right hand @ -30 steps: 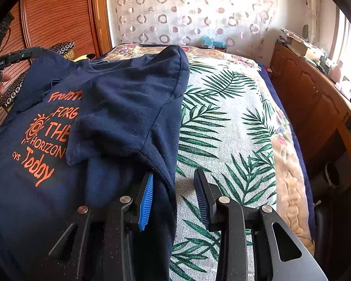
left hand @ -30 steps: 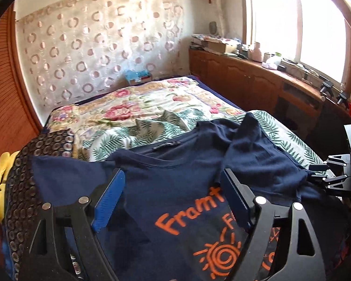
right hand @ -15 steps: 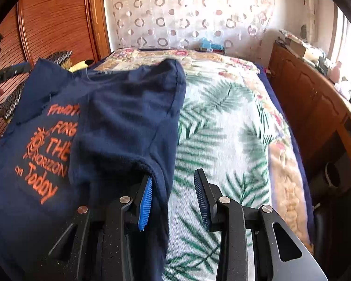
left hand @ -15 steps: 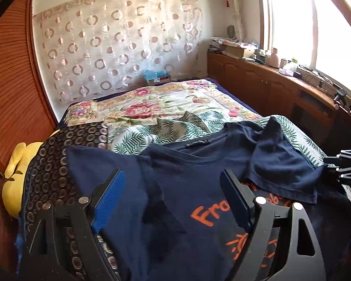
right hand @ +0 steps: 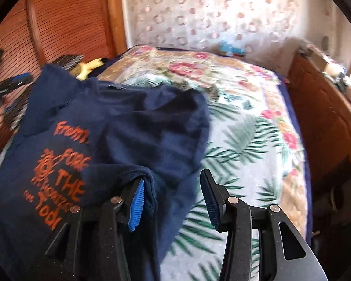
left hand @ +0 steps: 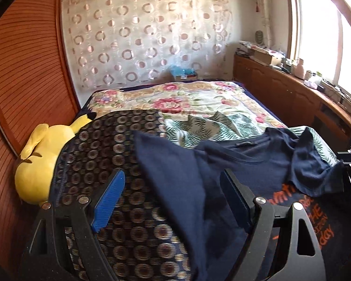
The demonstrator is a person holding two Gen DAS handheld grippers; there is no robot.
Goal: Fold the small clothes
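Observation:
A navy T-shirt (left hand: 250, 168) with orange print lies on the bed, front up, its right sleeve side folded inward over the chest. My left gripper (left hand: 173, 199) is open and hovers over the shirt's left sleeve (left hand: 166, 164), which lies on a dark patterned pillow. My right gripper (right hand: 173, 199) is open; the shirt (right hand: 133, 128) drapes loosely against its left finger (right hand: 137, 201) and hangs into the gap. The left gripper also shows at the far left of the right wrist view (right hand: 9, 84).
A dark circle-patterned pillow (left hand: 100, 154) and a yellow plush toy (left hand: 39, 161) lie at the bed's left by the wooden headboard (left hand: 18, 75). A floral and leaf bedspread (right hand: 250, 135) covers the bed. A wooden cabinet (left hand: 292, 96) with clutter runs along the right.
My right gripper has opened wider and let the folded shirt edge go slack. My left gripper has swung left, from over the print to the left sleeve and pillow.

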